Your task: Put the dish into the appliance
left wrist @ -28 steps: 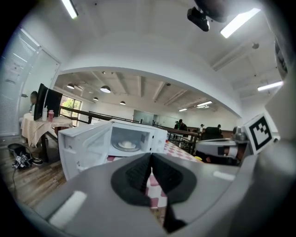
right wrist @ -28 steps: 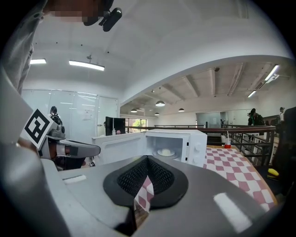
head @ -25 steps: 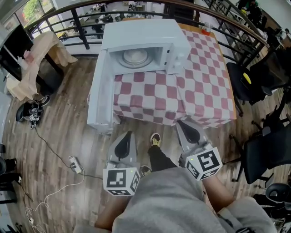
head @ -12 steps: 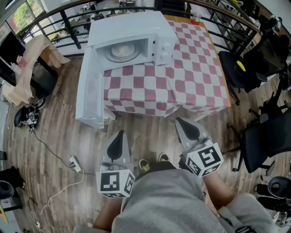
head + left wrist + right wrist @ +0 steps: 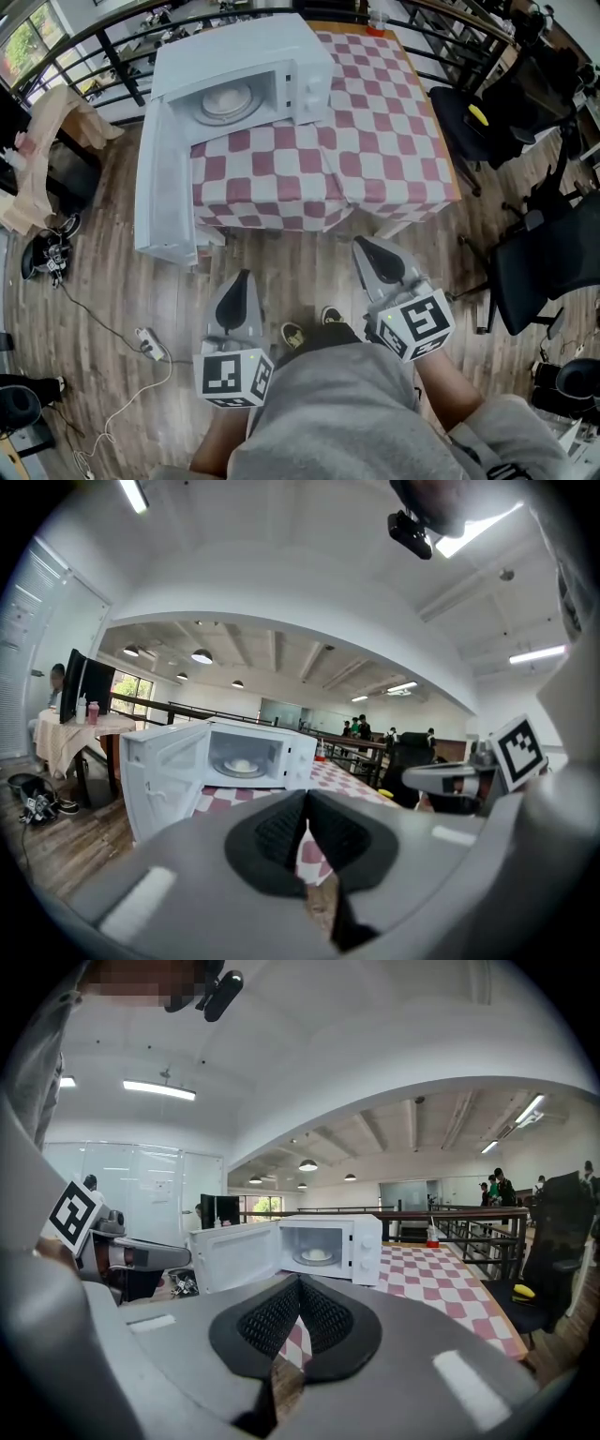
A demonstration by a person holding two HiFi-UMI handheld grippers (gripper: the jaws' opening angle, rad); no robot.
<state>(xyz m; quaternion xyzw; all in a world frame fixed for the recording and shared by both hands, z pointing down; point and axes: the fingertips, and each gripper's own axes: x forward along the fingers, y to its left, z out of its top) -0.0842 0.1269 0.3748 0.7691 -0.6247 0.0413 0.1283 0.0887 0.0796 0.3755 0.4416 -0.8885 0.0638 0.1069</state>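
Right hand-held gripper (image 5: 299, 1281): jaws together, black ribbed pads (image 5: 270, 1321) meeting at the tips, nothing between them. Ahead, well apart from it: white microwave (image 5: 361, 1246) on a bench (image 5: 441, 1283) with a red-and-white checked cloth. Microwave door (image 5: 234, 1255) swung open to the left. A pale dish (image 5: 317, 1255) sits inside on the turntable. Small red-and-white container (image 5: 432, 1237) at the bench's far end, by the dark railing (image 5: 469, 1215). Left hand-held gripper (image 5: 178, 1257) at frame left, its marker cube (image 5: 73, 1215) facing the camera. Black chair (image 5: 553, 1241) far right with a yellow item (image 5: 525, 1290) on the seat. People (image 5: 497, 1185) stand in the background.
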